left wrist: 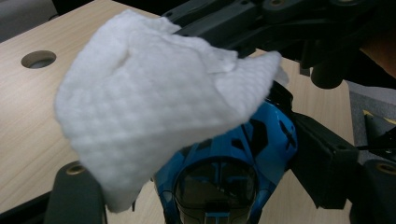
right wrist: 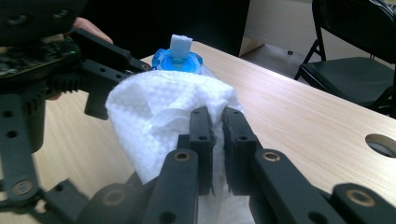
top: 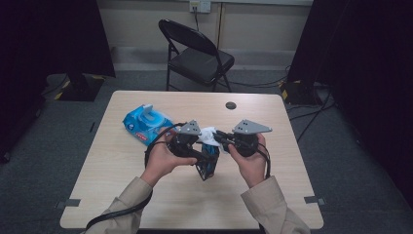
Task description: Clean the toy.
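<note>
A blue and black toy car [left wrist: 224, 172] sits between the jaws of my left gripper [left wrist: 201, 186], which is shut on its sides. In the high view the left gripper [top: 202, 157] holds the car [top: 208, 170] just above the table's middle. My right gripper [right wrist: 217, 135] is shut on a white wipe [right wrist: 154, 116]. The wipe [left wrist: 154, 102] drapes over the top of the car and hides its far end. From above, the right gripper [top: 220, 137] comes in from the right, with the wipe [top: 209, 133] between the two grippers.
A blue pack of wet wipes [top: 146, 122] lies on the wooden table [top: 122, 195] to the left rear. A round cable hole [top: 230, 105] is near the far edge. A black folding chair [top: 195, 53] stands beyond the table.
</note>
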Demonstrator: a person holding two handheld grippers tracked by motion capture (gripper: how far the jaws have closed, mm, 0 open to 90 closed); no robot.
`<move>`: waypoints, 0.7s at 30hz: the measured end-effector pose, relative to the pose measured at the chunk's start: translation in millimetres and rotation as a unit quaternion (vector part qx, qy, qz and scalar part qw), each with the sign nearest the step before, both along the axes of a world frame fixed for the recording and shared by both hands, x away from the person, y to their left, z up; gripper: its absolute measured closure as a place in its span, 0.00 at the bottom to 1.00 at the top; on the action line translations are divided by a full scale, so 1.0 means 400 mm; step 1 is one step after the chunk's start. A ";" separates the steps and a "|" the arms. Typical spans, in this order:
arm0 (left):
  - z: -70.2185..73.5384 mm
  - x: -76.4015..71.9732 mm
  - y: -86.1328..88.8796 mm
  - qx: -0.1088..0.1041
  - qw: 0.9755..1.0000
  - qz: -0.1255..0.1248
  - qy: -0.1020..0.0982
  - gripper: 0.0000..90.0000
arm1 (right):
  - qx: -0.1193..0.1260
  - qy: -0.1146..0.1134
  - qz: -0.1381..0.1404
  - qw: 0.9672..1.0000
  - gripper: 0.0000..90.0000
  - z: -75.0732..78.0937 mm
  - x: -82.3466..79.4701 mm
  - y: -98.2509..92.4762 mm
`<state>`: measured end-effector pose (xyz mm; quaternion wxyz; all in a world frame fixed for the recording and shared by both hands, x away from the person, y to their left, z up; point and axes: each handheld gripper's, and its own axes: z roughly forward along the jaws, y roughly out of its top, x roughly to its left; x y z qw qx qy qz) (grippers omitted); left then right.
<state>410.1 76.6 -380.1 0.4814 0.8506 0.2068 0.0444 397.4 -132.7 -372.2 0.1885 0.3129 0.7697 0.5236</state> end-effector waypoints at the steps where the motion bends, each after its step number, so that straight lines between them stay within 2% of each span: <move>1: -0.001 -0.001 0.000 -0.002 1.000 -0.001 -0.001 0.29 | 0.000 0.003 0.001 1.000 0.93 -0.003 0.003 0.000; 6: -0.002 -0.003 0.001 -0.004 1.000 0.000 -0.001 0.29 | -0.003 0.013 0.003 1.000 0.93 -0.017 0.010 -0.001; 16: 0.003 -0.004 0.005 -0.005 1.000 -0.001 -0.004 0.29 | -0.003 0.012 0.011 1.000 0.93 -0.023 0.011 0.001; 21: 0.007 -0.007 0.003 -0.011 1.000 -0.003 -0.005 0.29 | -0.013 0.021 0.009 1.000 0.93 -0.040 0.016 0.002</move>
